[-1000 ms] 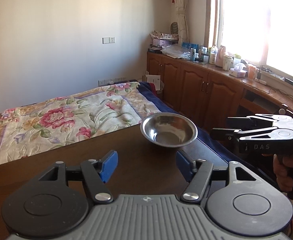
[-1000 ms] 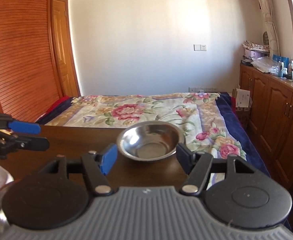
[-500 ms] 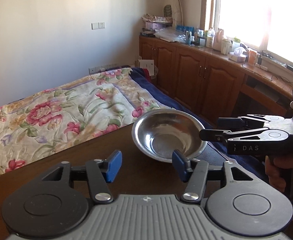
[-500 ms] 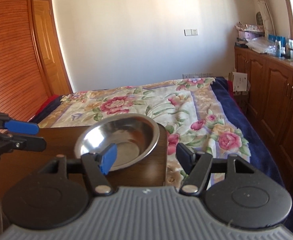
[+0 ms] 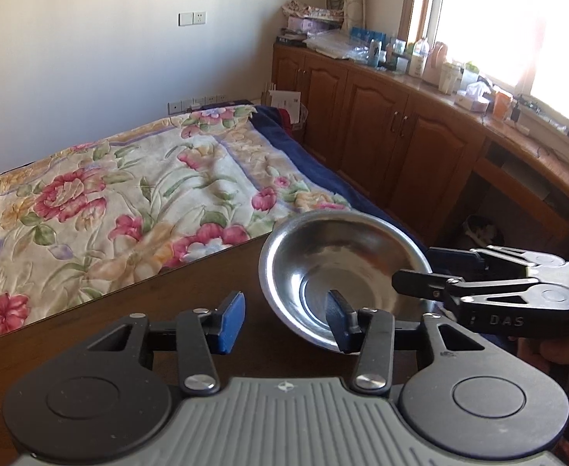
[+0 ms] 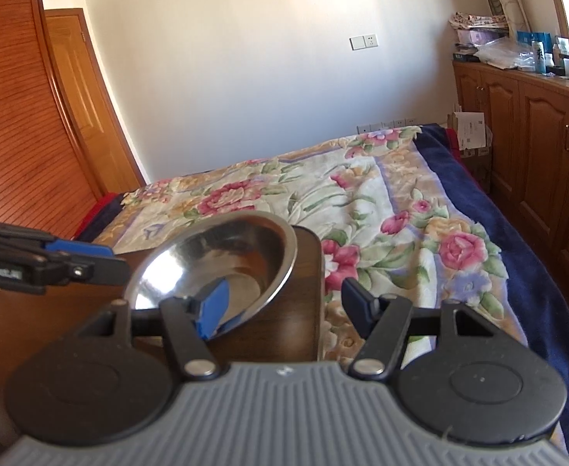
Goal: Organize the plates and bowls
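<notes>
A shiny steel bowl (image 5: 342,268) sits near the far right corner of the dark wooden table (image 5: 137,310); it also shows in the right wrist view (image 6: 222,268). My left gripper (image 5: 284,320) is open, its right finger inside the bowl and its left finger outside over the table. My right gripper (image 6: 284,303) is open, its left blue pad over the bowl's near rim and its right finger beyond the table edge. The right gripper (image 5: 420,272) reaches over the bowl's right rim in the left wrist view. The left gripper (image 6: 102,262) shows at the bowl's left.
A bed with a floral blanket (image 5: 110,202) lies just past the table's far edge. Wooden cabinets (image 5: 401,147) with bottles on top run along the right under a bright window. A wooden wardrobe (image 6: 20,116) stands at the left. The table corner (image 6: 311,240) is close to the bowl.
Both grippers have moved in toward the bowl. The left gripper's right finger is now inside it and the right gripper's left pad now overlaps its rim. The bowl looks tilted in the right wrist view.
</notes>
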A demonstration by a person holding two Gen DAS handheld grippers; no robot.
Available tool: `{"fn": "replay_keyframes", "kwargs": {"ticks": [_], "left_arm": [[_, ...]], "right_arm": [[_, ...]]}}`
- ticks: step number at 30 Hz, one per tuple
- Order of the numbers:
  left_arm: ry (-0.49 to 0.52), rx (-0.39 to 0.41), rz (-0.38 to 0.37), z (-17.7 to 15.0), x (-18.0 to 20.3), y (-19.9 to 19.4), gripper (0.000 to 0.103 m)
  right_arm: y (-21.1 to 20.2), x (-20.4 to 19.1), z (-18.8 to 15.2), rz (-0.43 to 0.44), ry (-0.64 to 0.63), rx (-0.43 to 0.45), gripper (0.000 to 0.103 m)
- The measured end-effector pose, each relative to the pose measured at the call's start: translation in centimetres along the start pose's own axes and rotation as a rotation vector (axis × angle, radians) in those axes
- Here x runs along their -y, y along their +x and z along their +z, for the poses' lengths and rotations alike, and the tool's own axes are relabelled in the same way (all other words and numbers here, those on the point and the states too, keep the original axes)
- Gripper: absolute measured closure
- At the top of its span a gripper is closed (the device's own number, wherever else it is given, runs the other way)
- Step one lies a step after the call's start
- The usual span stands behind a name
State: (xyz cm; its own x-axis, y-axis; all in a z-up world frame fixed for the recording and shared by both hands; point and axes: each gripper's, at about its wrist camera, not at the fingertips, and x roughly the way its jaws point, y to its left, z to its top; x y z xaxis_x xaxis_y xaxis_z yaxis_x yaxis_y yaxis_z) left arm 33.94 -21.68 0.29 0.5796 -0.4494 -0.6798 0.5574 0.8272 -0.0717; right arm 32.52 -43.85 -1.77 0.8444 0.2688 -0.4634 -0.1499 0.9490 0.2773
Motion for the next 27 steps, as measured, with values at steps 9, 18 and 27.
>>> {"fn": "replay_keyframes", "kwargs": {"ticks": [9,18,27], "left_arm": [[0.007,-0.027,0.015,-0.1,0.0,1.8,0.056],[0.031,-0.042,0.005,0.0,0.7,1.9,0.079],[0.017,-0.007,-0.001,0.2,0.4,0.4,0.079]], "right_arm": [[0.4,-0.4,0.6,0.021,-0.019,-0.019,0.052],[0.8,-0.6,0.6,0.045,-0.021,-0.044,0.066],[0.7,-0.8,0.8,0.04,-0.007,-0.053,0.076]]}}
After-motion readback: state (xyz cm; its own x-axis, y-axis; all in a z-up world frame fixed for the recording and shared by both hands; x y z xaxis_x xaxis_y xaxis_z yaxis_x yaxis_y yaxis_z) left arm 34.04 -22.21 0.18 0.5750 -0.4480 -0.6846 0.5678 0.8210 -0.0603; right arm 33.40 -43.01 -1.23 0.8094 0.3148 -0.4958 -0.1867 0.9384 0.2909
